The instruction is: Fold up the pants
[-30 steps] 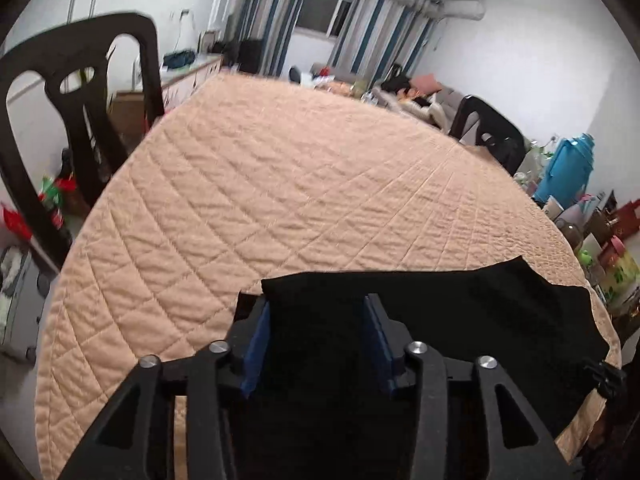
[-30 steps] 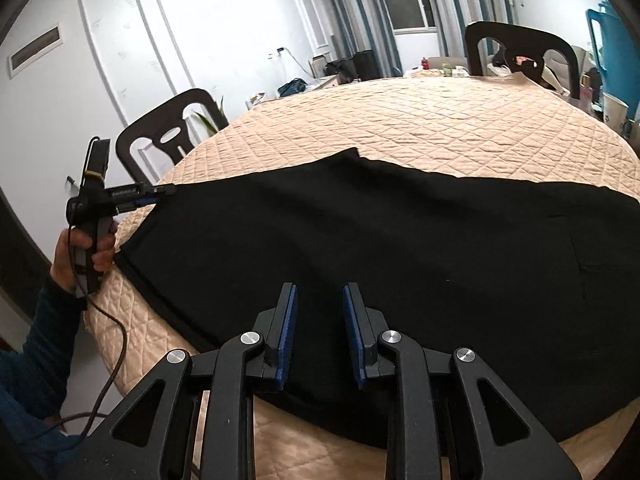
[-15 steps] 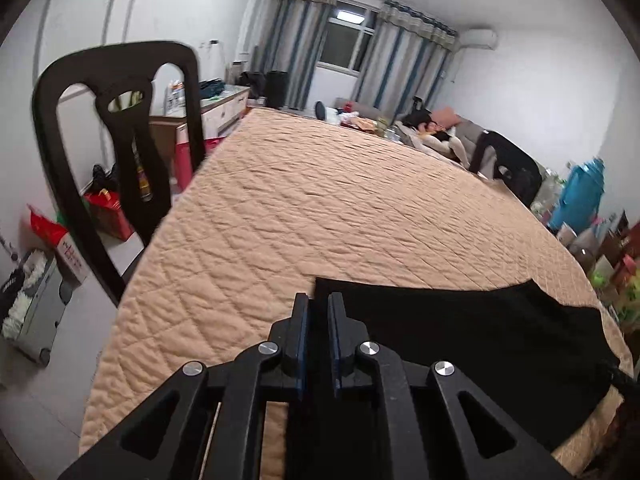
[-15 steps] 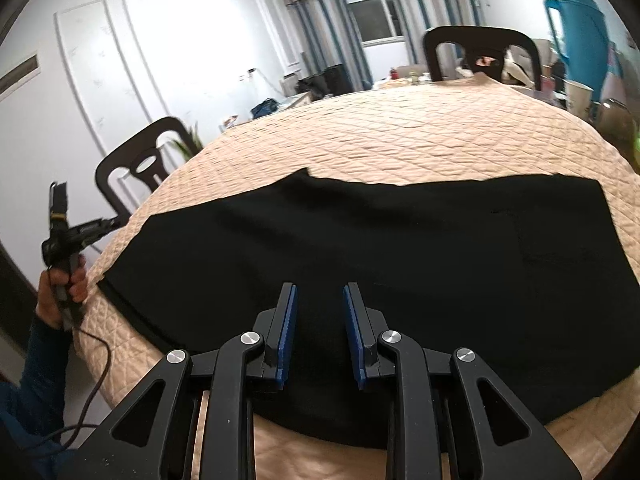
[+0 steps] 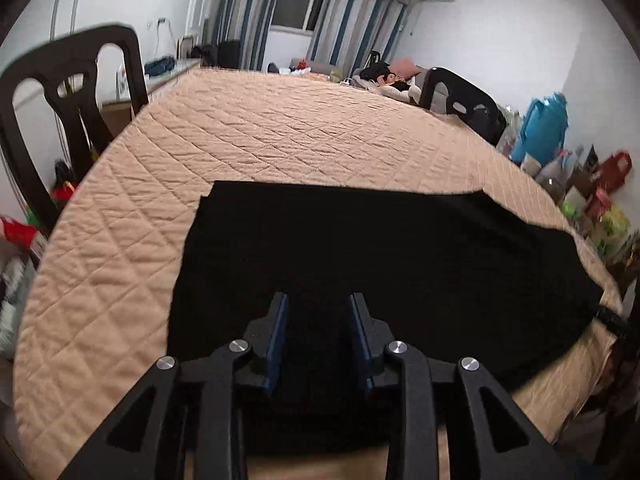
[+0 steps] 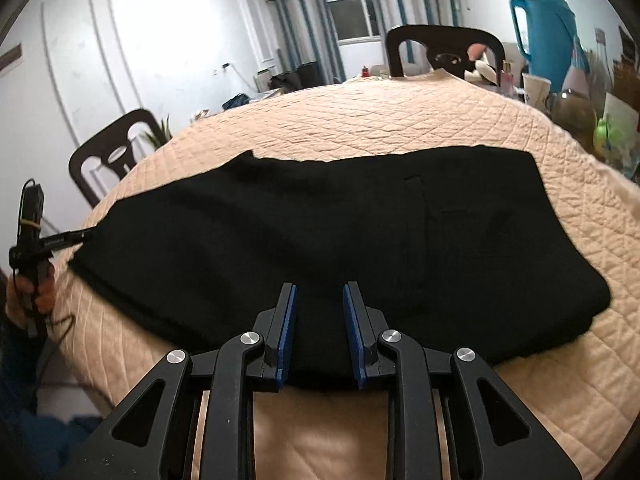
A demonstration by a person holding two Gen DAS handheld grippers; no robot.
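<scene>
The black cloth pants (image 6: 320,240) lie flat across the peach quilted surface (image 5: 280,136), both the left tool (image 5: 318,340) and right tool (image 6: 319,330) parted and empty above them, so a shallow pinch could catch one layer and skew the fold.

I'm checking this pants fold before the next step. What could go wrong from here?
1. The pants lie at the near edge of the quilted table; a tug could slide them off.
2. Both the left tongs and the right tongs are open, holding nothing, so they may pinch only one layer.
</scene>
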